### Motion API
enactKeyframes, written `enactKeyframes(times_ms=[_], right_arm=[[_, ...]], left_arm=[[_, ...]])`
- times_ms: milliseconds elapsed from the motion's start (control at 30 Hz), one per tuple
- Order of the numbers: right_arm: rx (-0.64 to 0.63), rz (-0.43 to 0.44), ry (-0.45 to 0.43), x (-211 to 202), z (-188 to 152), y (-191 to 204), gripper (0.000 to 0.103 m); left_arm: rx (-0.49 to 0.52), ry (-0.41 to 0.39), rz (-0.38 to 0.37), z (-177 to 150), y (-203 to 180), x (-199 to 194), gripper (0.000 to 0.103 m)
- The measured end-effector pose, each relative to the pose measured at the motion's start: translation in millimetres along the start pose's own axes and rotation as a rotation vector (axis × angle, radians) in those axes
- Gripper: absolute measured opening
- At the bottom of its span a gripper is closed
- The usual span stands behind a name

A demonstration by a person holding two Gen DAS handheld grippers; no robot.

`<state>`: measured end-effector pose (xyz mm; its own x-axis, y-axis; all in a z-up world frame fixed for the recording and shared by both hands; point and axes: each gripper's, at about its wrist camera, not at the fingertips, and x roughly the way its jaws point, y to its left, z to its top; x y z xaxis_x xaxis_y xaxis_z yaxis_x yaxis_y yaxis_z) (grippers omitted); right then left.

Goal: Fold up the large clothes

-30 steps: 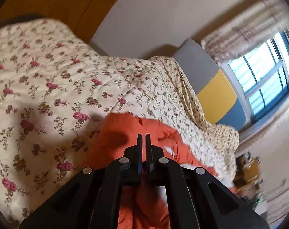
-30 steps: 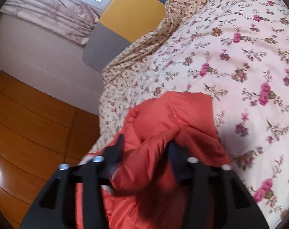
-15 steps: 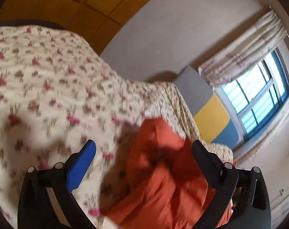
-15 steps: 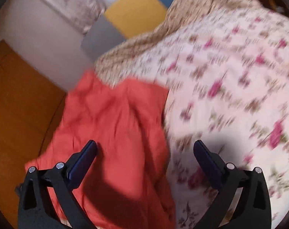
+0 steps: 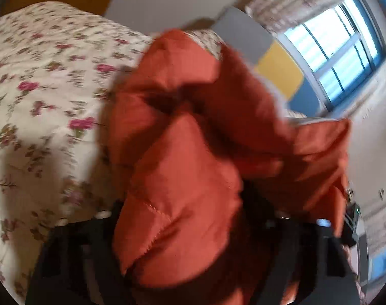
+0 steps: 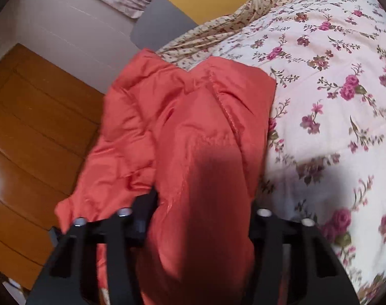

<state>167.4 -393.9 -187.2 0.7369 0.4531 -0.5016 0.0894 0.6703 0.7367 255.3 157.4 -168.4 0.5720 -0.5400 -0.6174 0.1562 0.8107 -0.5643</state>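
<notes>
Gripping the orange jacket [image 6: 193, 132] with both grippers, we hold it bunched over the bed [image 6: 332, 63] edge. Right gripper [image 6: 200, 203] fingers pinch a thick fold; left gripper [image 5: 190, 218] fingers are buried, can't tell. Next: spread it flat.

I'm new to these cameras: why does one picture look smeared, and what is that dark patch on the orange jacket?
Left wrist view: motion blur smears the orange jacket and floral quilt; the window glares. Right wrist view: sharper, a shadow darkens the jacket's lower middle; the edges bend.
</notes>
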Motion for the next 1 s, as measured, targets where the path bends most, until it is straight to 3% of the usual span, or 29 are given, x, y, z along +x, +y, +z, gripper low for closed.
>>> enactKeyframes(times_ms=[100, 233, 467, 567, 600, 667, 767, 867, 1000], right_arm=[[-0.005, 0.036, -0.004, -18, -11, 4, 0.037], [0.008, 0.049, -0.010, -40, -25, 6, 0.037], [0.025, 0.041, -0.001, -112, -76, -3, 0.038], [0.023, -0.019, -0.016, -132, -89, -3, 0.055], [0.017, -0.062, -0.034, -141, -93, -2, 0.066], [-0.001, -0.174, -0.104, -160, -99, 3, 0.078], [-0.108, -0.293, -0.179, -176, -99, 28, 0.078], [-0.277, -0.338, -0.206, -172, -97, 73, 0.078], [-0.409, -0.349, -0.134, -134, -91, 122, 0.078]], left_arm=[[0.035, 0.040, -0.039, -8, -10, -9, 0.056], [0.065, 0.063, -0.079, -31, -21, -26, 0.056], [0.073, 0.090, -0.118, -81, -28, -55, 0.059], [0.034, 0.059, -0.084, -93, -25, -74, 0.075], [0.017, 0.044, -0.082, -94, -21, -80, 0.076], [-0.054, -0.036, -0.018, -97, -13, -107, 0.085], [-0.070, -0.169, 0.021, -95, -19, -140, 0.085], [0.049, -0.205, 0.026, -84, -53, -151, 0.090], [0.231, -0.059, 0.067, -77, -112, -102, 0.090]])
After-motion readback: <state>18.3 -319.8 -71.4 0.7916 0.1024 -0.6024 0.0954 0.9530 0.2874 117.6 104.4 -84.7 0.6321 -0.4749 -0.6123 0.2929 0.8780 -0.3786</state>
